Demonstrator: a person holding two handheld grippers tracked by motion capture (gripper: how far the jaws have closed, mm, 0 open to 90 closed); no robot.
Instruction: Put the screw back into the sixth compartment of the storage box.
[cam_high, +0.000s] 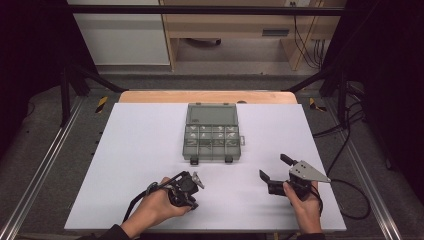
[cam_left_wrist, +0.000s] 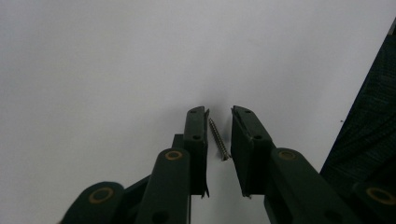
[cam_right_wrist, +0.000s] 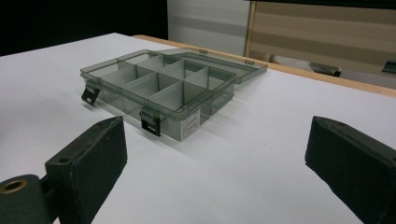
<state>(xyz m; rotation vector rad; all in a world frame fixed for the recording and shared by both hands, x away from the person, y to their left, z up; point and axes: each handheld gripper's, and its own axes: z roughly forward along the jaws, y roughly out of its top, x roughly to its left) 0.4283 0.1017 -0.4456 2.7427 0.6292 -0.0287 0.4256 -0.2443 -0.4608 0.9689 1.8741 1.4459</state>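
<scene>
Left gripper (cam_left_wrist: 219, 140) hovering near table's (cam_high: 130, 150) front edge, jaws narrowly parted, straddling screw (cam_left_wrist: 219, 139), grip unclear. Right gripper (cam_high: 272, 167) idling near front right corner, jaws spread wide, facing open organiser box (cam_right_wrist: 159, 86).

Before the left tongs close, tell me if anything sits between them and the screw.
Nothing visible does. The screw lies on the white table in the gap between the left tongs' open jaws, closer to one jaw, with bare surface around it.
</scene>
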